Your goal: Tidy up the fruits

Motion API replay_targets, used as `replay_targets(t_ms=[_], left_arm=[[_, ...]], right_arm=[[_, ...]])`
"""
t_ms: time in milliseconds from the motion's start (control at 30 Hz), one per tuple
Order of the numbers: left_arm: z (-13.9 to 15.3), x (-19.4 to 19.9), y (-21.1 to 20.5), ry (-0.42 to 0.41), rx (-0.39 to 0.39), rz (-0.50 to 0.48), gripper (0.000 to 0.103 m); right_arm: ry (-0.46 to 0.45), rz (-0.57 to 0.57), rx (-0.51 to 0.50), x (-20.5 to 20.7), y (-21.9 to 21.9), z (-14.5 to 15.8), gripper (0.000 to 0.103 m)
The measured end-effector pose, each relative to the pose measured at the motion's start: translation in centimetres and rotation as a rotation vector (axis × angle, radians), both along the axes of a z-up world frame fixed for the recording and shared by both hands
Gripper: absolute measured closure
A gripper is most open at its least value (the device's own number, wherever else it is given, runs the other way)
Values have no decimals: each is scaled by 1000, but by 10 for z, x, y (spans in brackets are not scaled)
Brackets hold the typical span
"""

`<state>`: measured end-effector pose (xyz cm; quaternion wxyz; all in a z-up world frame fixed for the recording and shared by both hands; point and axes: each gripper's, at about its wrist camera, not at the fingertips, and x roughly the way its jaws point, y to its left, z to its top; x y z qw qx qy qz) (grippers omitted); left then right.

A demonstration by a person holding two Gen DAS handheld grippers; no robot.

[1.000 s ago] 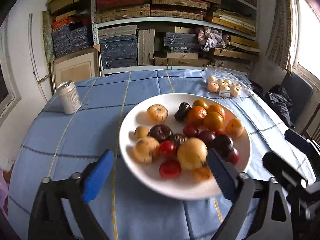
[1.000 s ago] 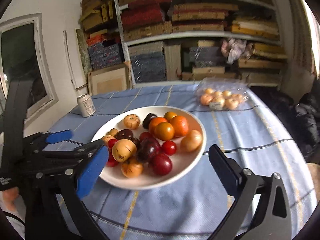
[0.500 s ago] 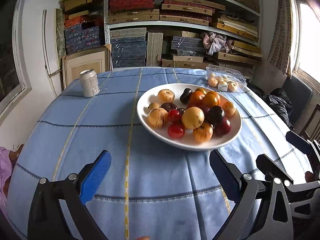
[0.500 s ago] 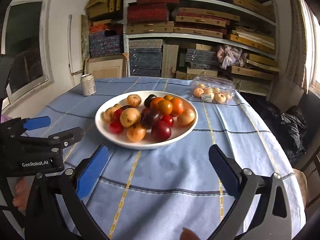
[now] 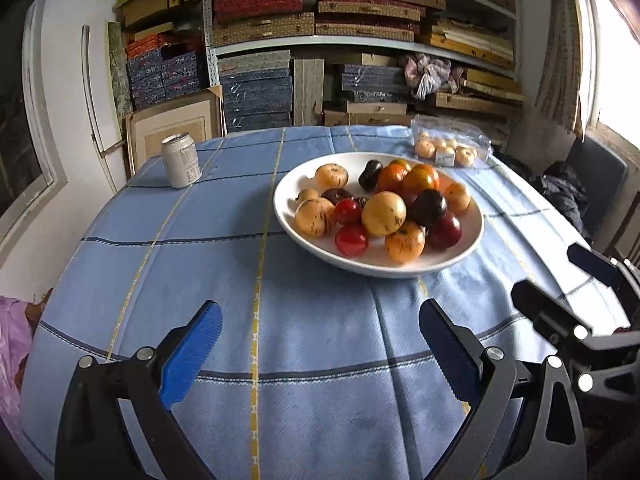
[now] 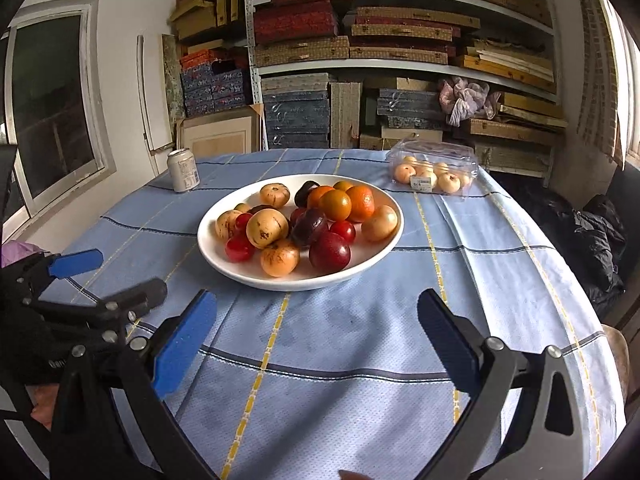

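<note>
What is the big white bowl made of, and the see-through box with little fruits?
The big white bowl looks like glazed ceramic: smooth, glossy and thick-rimmed, though it might be plastic. The see-through box looks like thin clear plastic, since light glints on it and the pale fruits show through.

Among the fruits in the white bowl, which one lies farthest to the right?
The pale yellow fruit at the white bowl's right rim, beside the orange one.
</note>
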<state>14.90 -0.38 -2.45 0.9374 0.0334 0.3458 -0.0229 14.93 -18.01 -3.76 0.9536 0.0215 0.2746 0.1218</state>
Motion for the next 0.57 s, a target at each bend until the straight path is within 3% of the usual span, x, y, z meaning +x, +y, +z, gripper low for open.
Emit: replay_targets(t_ms=[567], left_arm=[[5, -7, -3, -47, 23, 7, 4]], right_arm=[[-32, -6, 6, -1, -3, 4, 4]])
